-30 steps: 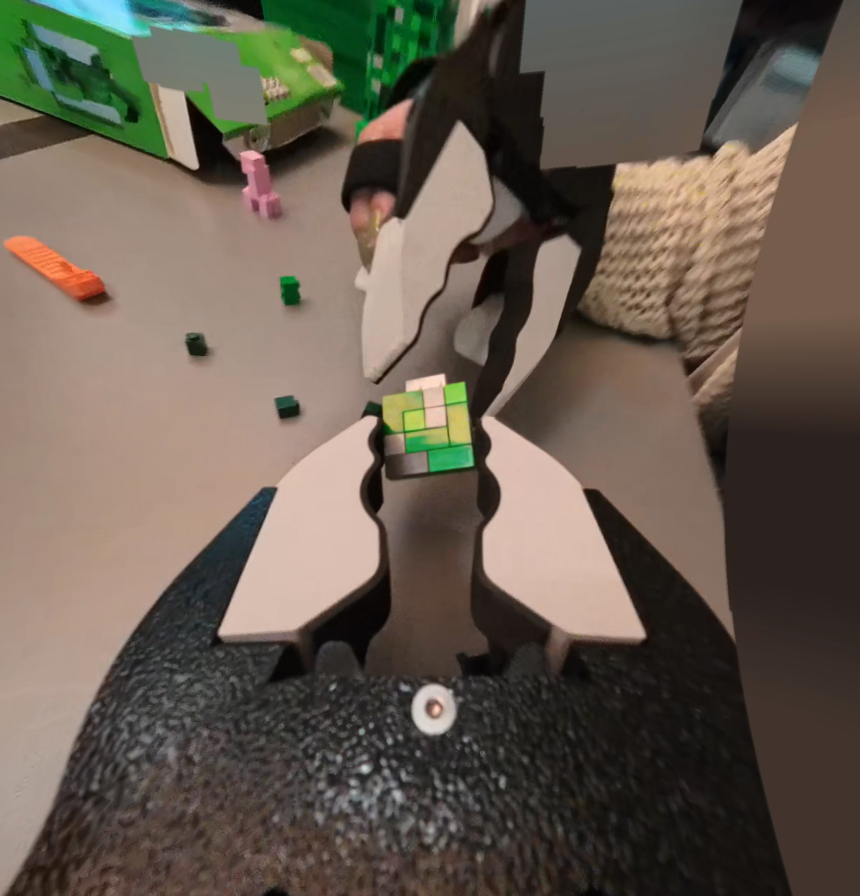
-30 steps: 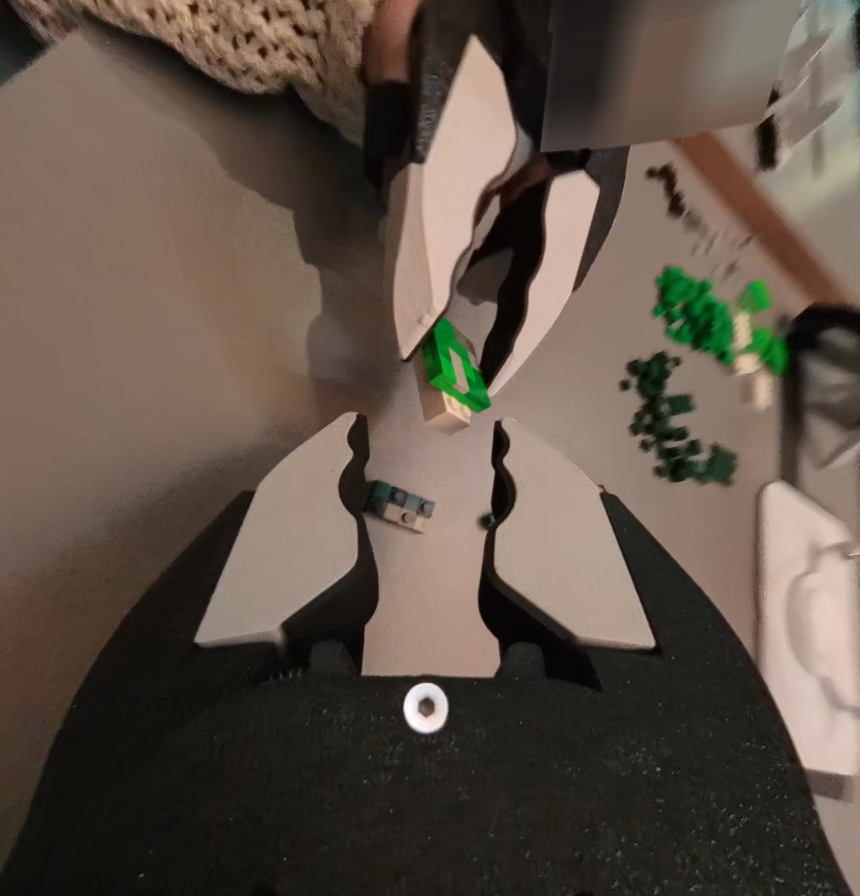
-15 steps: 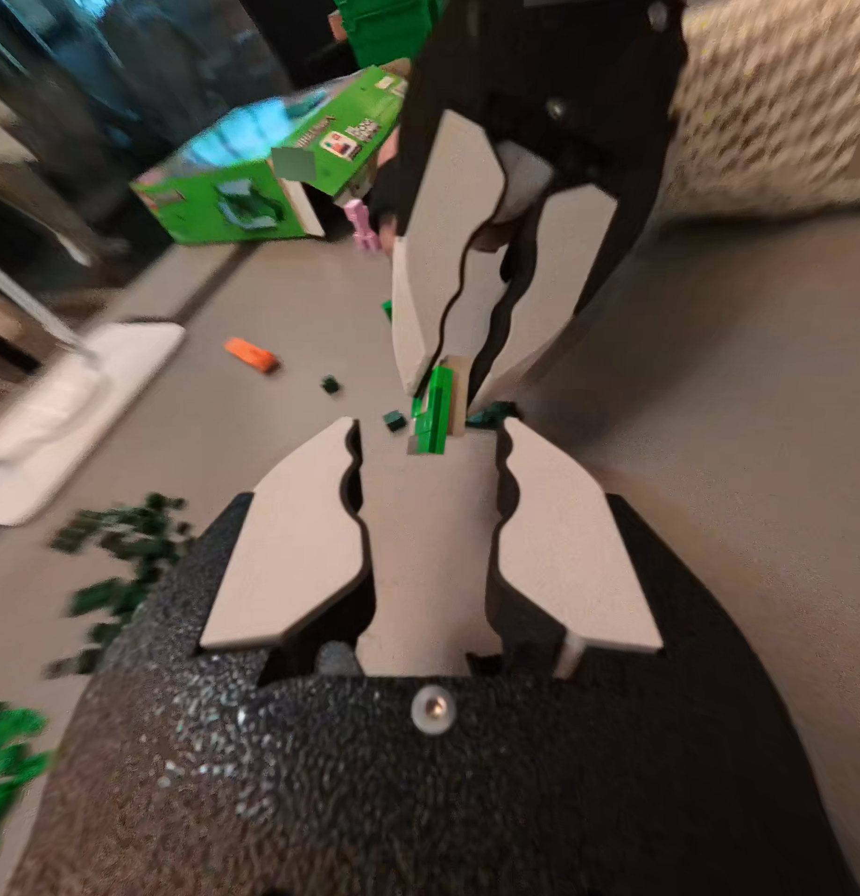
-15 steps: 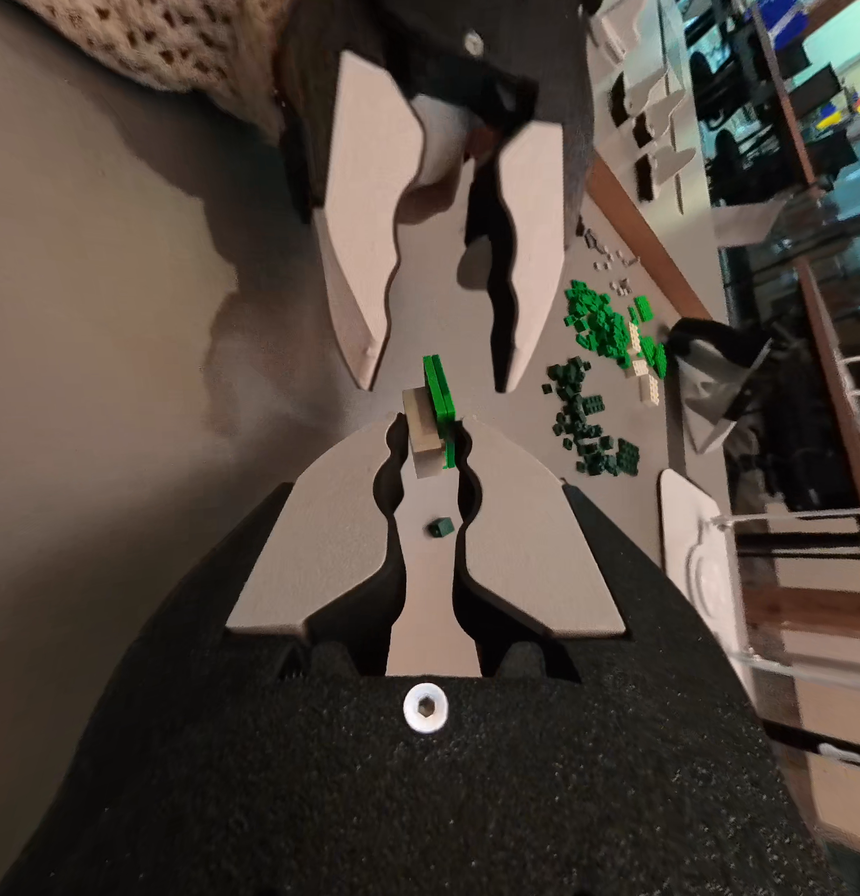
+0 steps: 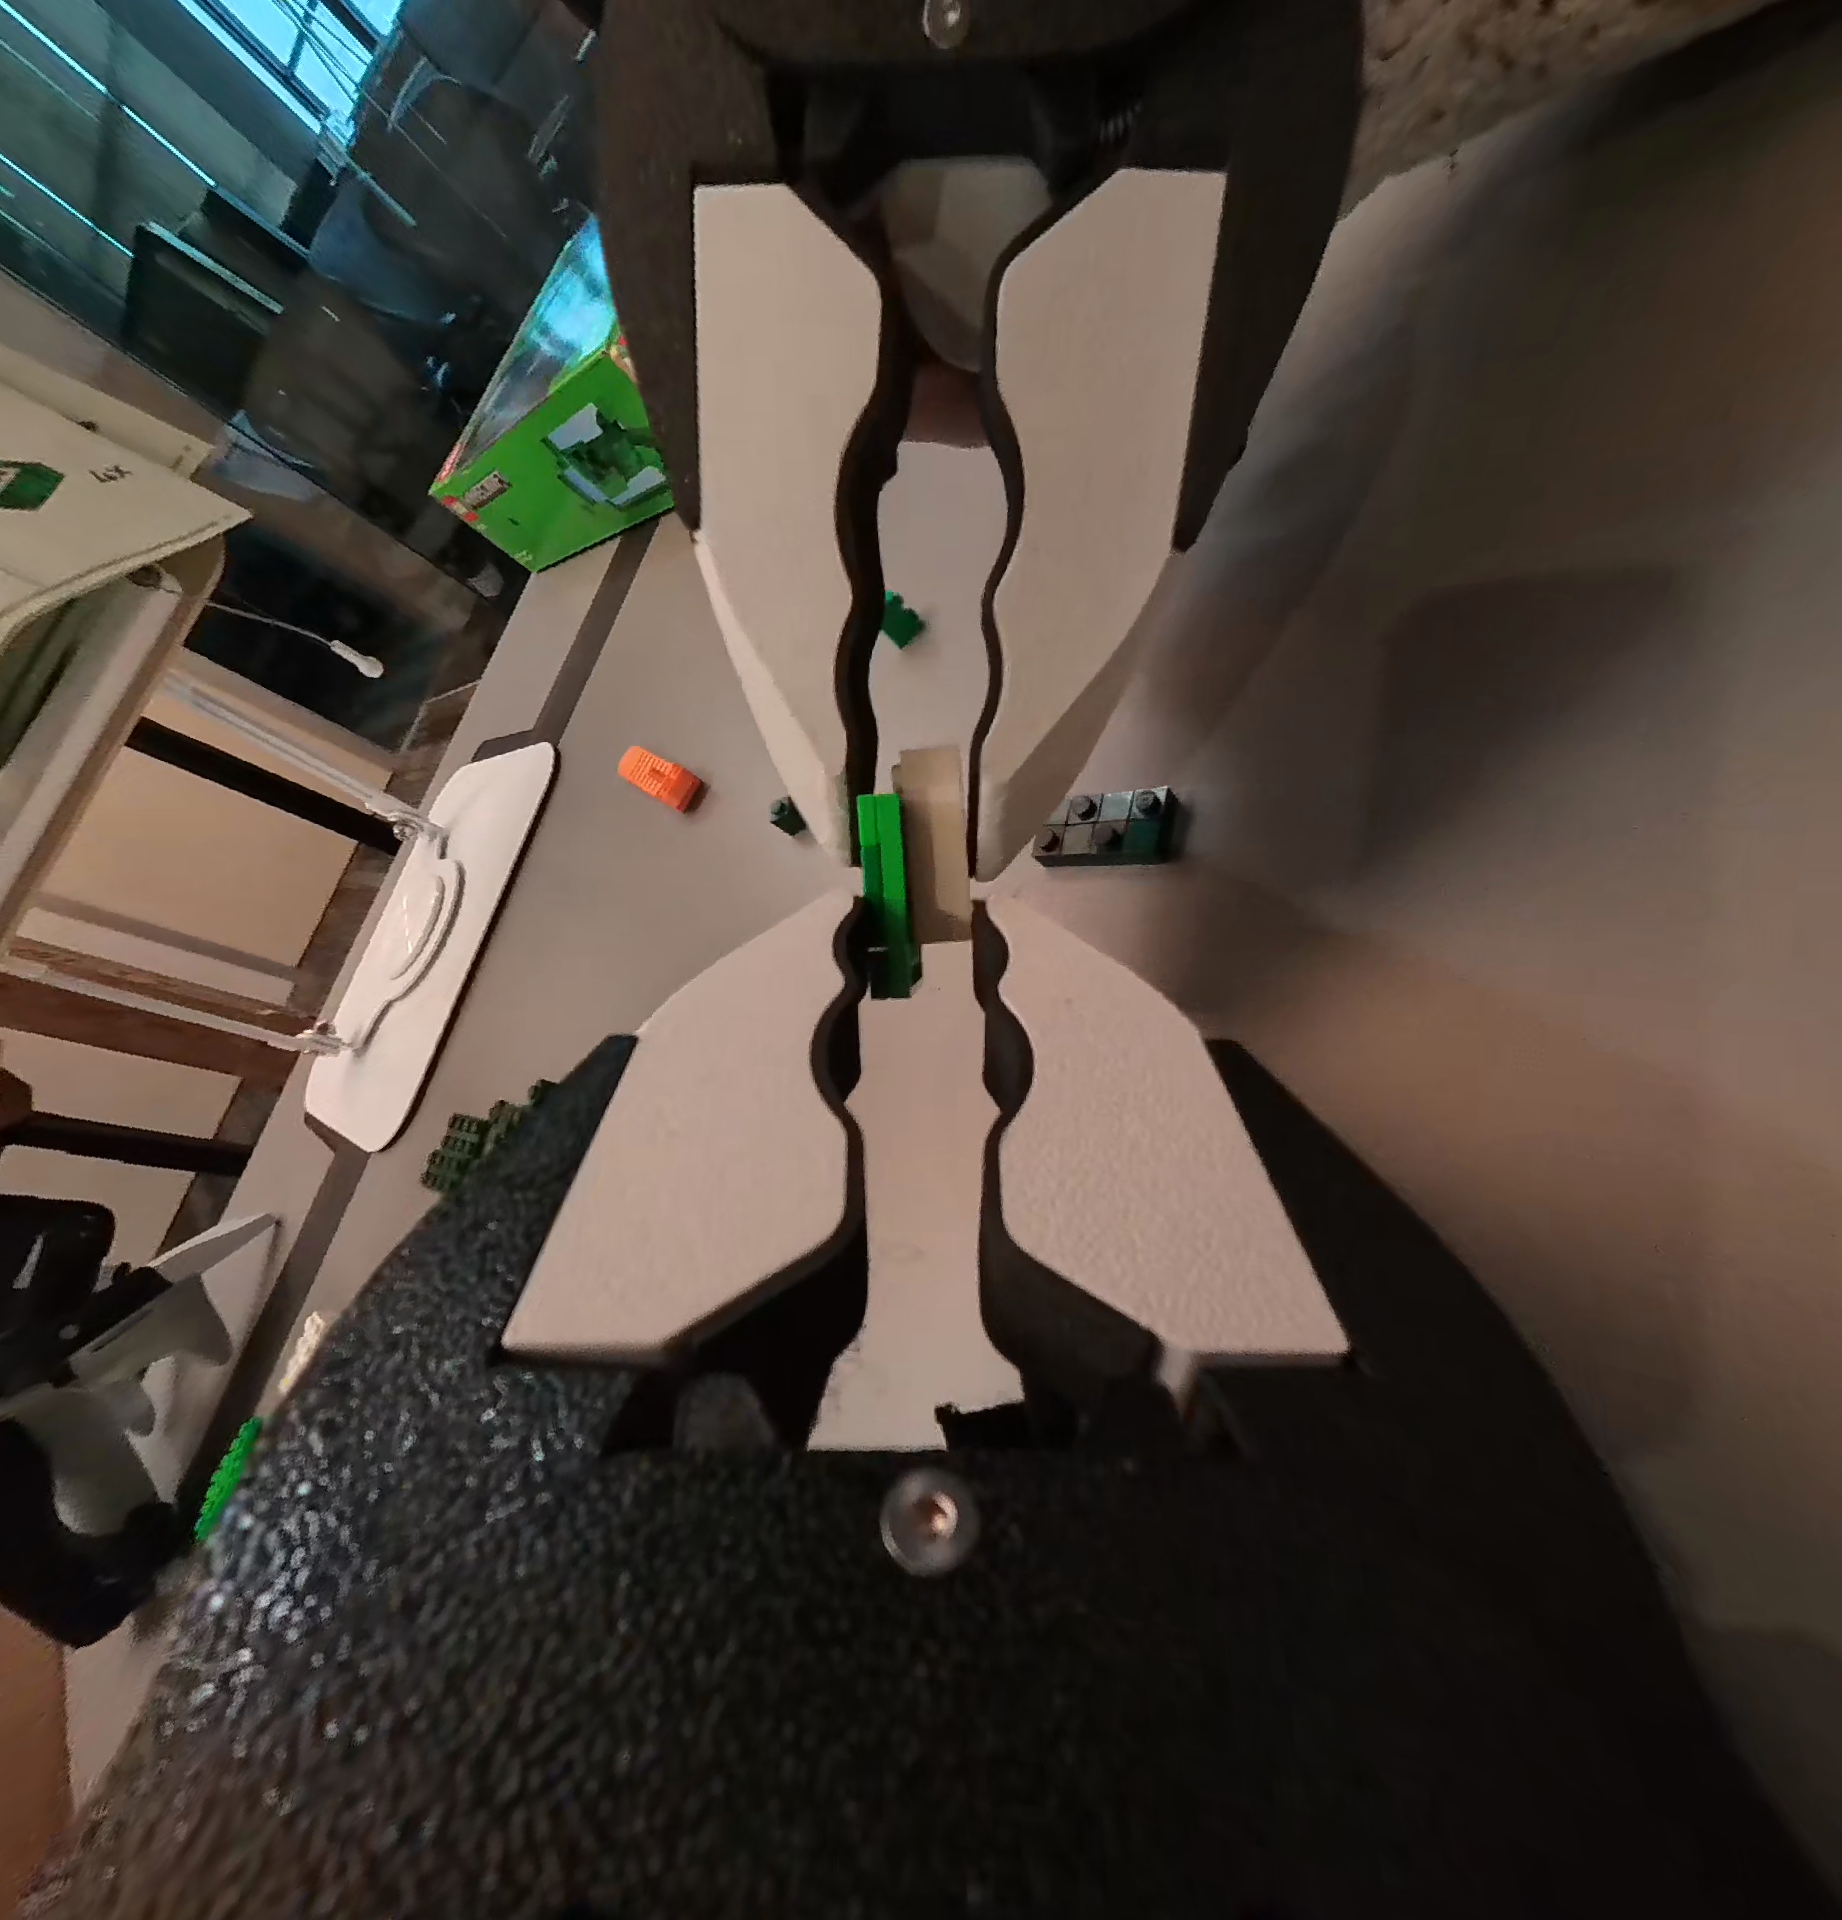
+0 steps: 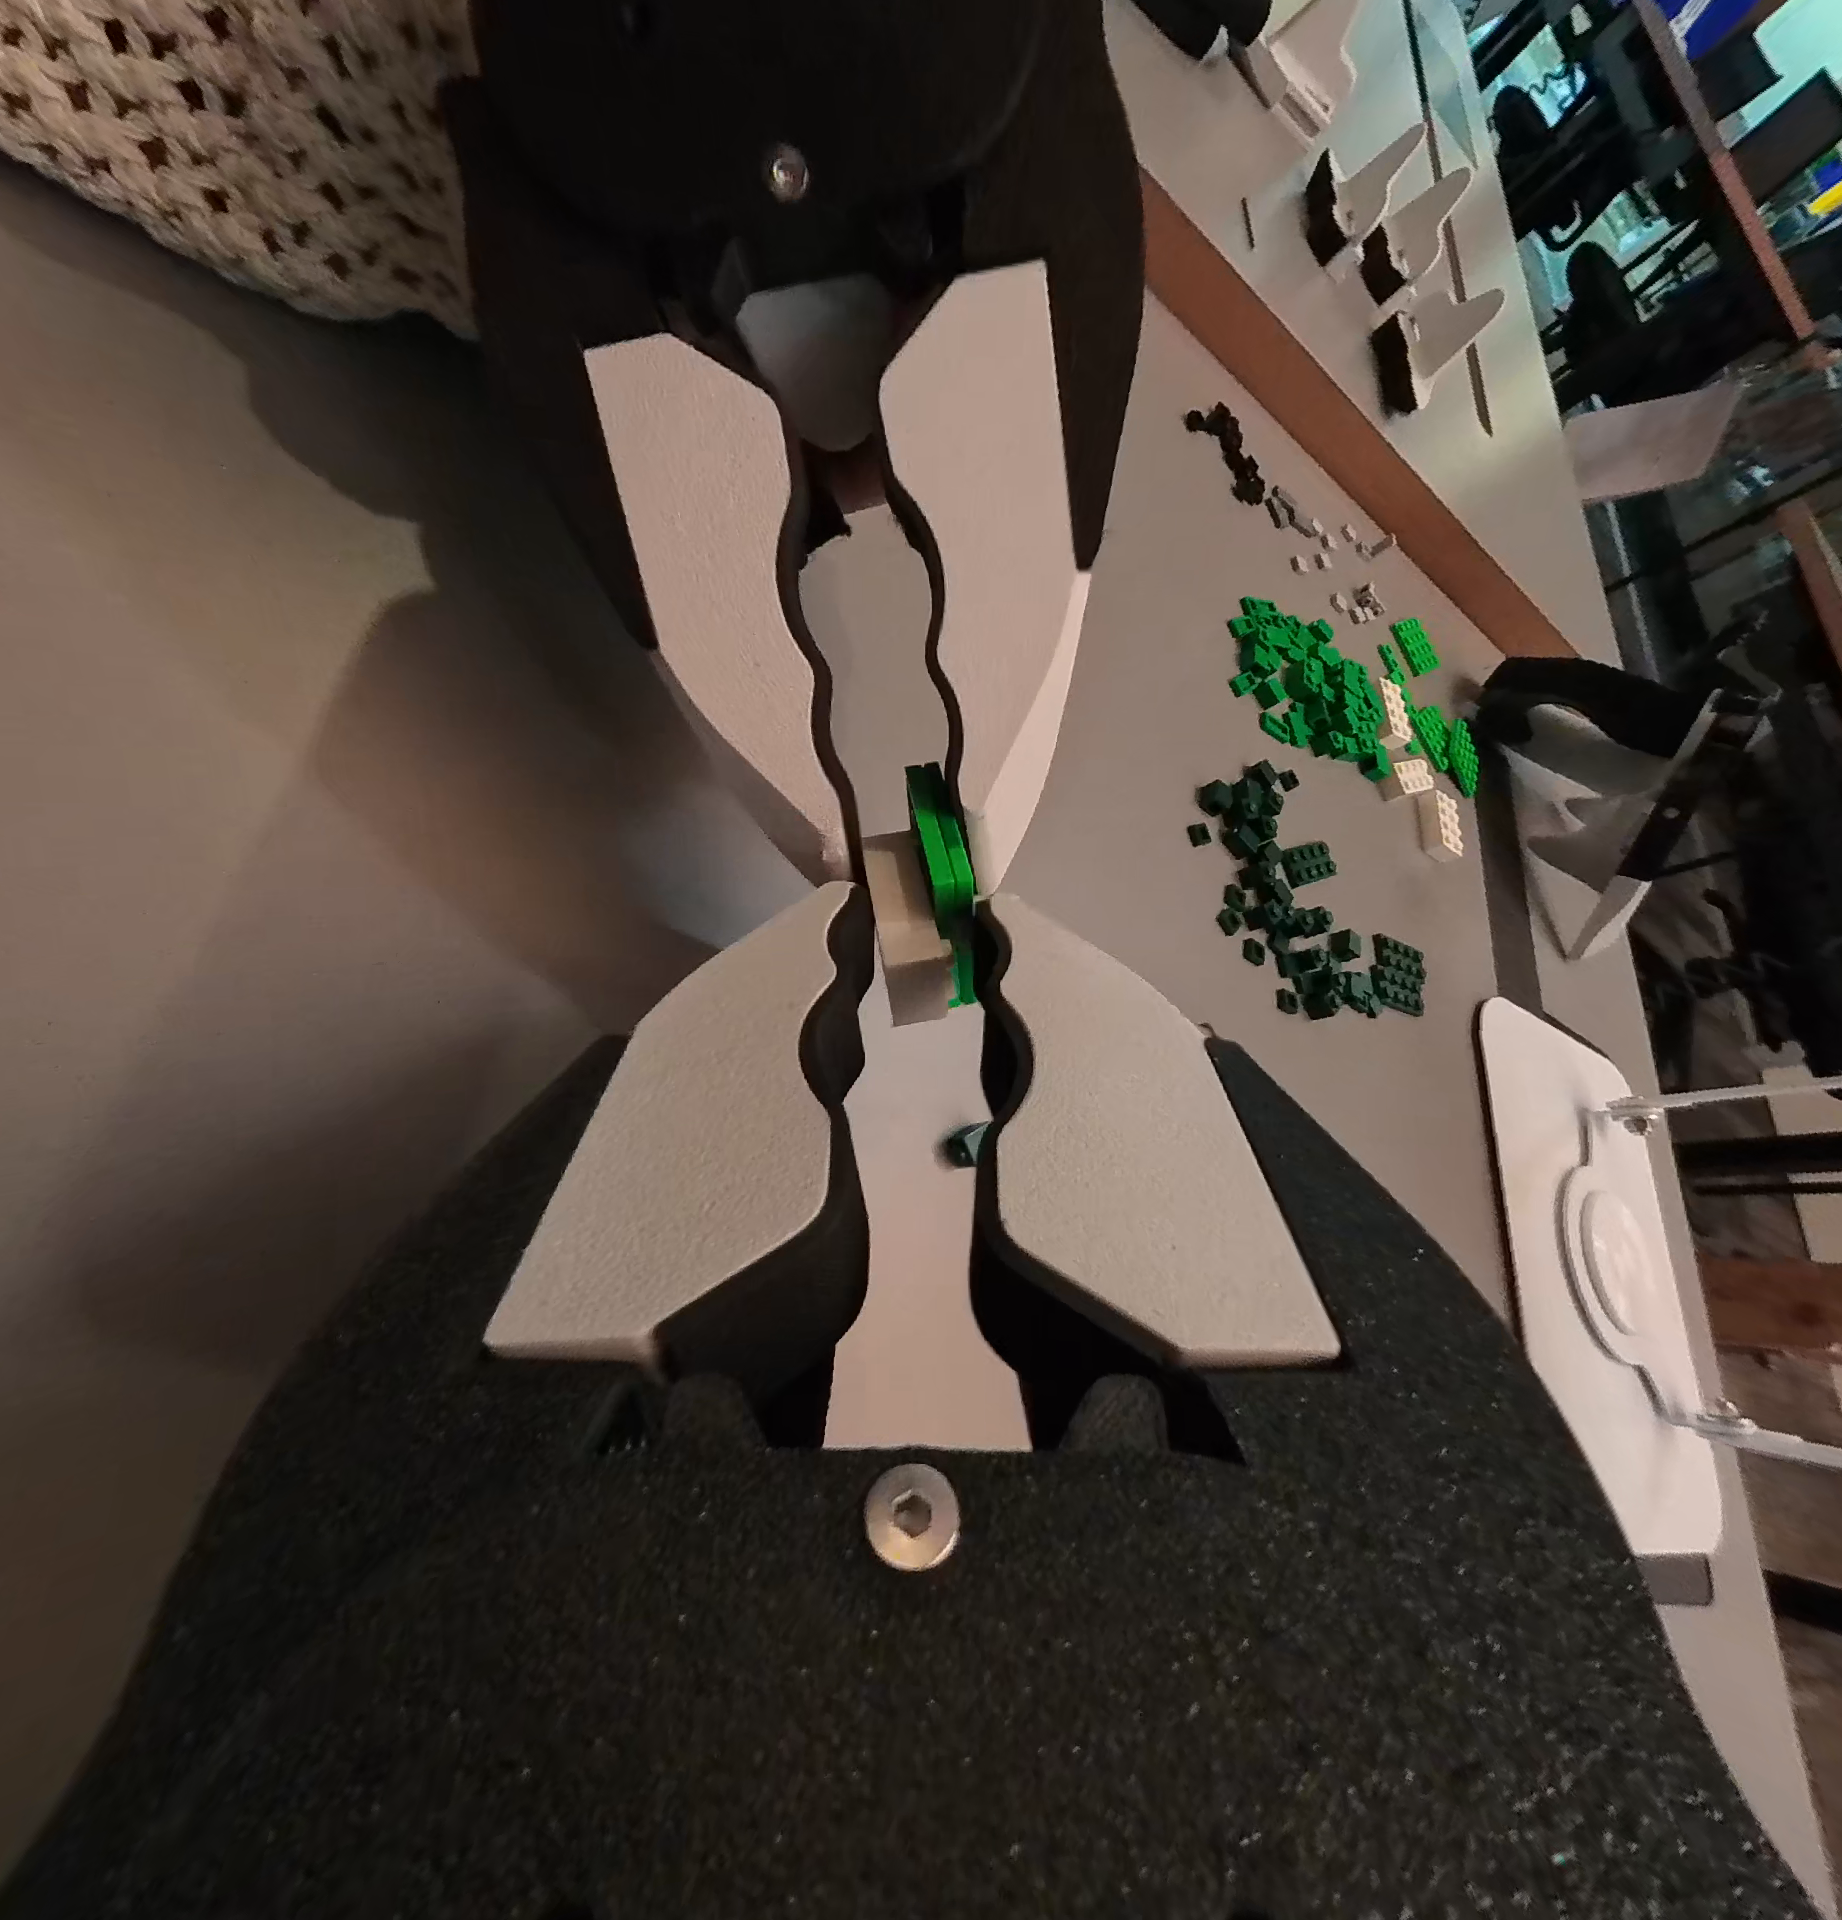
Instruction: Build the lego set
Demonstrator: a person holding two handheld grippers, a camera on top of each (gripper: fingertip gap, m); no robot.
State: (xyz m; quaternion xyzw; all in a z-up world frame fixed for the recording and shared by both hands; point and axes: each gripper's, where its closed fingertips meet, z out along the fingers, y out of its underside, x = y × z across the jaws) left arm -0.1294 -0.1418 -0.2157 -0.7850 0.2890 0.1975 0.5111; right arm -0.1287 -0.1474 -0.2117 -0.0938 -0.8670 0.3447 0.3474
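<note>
Left wrist view: small brick assembly (image 5: 901, 883) between tips of both grippers, which meet tip to tip over the table (image 5: 1519, 935). Brick separator (image 5: 660, 779) left of the tips; studded plate (image 5: 1109, 826) just right. Box (image 5: 558, 468) far left. Right wrist view: two loose brick piles (image 6: 1312, 686) (image 6: 1301, 914) right of the assembly (image 6: 922, 894), one nearer.

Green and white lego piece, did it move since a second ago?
Yes. In the right wrist view the lego piece has come nearer, in between the right gripper jaws, still left of the dark green brick pile.
</note>
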